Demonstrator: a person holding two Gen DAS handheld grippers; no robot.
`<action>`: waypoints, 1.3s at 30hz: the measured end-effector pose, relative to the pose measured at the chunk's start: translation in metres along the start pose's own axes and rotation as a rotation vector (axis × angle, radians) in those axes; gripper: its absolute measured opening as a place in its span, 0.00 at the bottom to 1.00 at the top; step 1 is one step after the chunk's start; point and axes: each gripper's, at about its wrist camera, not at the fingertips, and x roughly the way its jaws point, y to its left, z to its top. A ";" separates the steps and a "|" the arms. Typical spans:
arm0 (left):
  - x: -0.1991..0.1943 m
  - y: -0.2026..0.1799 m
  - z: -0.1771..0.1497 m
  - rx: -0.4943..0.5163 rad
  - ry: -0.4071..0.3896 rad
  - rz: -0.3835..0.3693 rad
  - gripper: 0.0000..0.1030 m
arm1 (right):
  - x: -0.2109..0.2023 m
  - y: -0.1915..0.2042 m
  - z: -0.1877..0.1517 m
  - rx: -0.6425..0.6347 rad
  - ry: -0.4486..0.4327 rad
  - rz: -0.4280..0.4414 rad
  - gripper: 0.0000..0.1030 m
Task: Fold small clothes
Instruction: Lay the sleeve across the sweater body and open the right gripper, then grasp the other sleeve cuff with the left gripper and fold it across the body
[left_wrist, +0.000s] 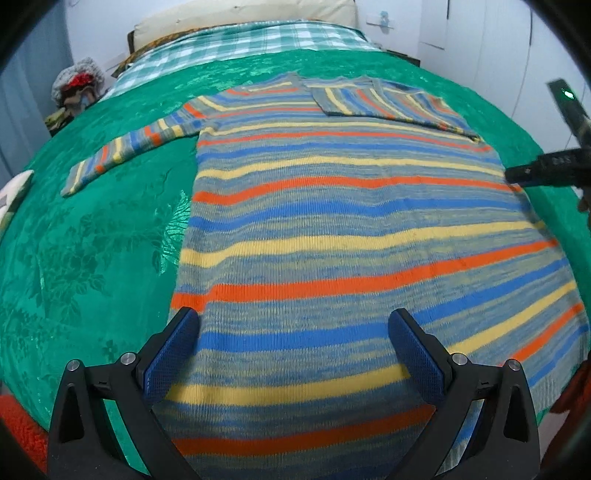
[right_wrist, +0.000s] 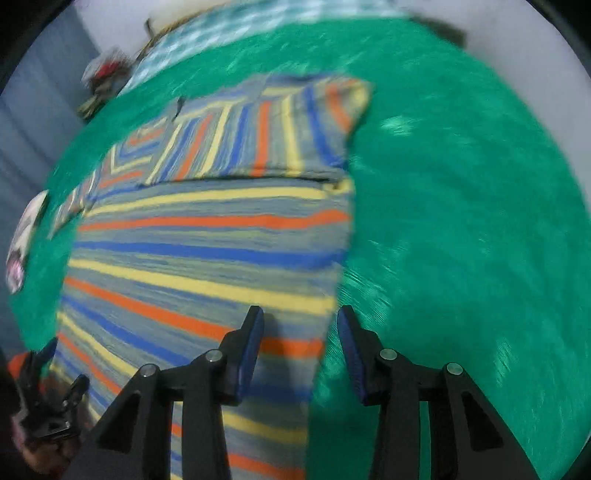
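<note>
Two grippers hang over a striped knit sweater (left_wrist: 332, 206) spread on the green bedspread (left_wrist: 92, 240), one sleeve folded across its chest. The left gripper (left_wrist: 293, 332) gapes wide above the hem; the right gripper (right_wrist: 300, 332), partly open and empty, straddles the sweater's side edge. No readable writing shows.

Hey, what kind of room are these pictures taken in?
Most likely a bedroom. A striped sweater lies spread on a bed with a green bedspread, there is a pillow at the far end over a checked blanket, and white cupboard doors stand behind.
</note>
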 end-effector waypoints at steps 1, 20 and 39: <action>-0.001 0.000 0.000 0.000 0.002 -0.004 0.99 | -0.012 0.004 -0.006 -0.004 -0.035 -0.001 0.42; -0.001 0.004 -0.003 0.003 0.107 -0.067 0.99 | -0.061 0.103 -0.111 -0.174 -0.259 -0.066 0.63; 0.047 0.336 0.139 -0.674 0.080 -0.063 0.97 | -0.056 0.108 -0.121 -0.257 -0.269 -0.020 0.64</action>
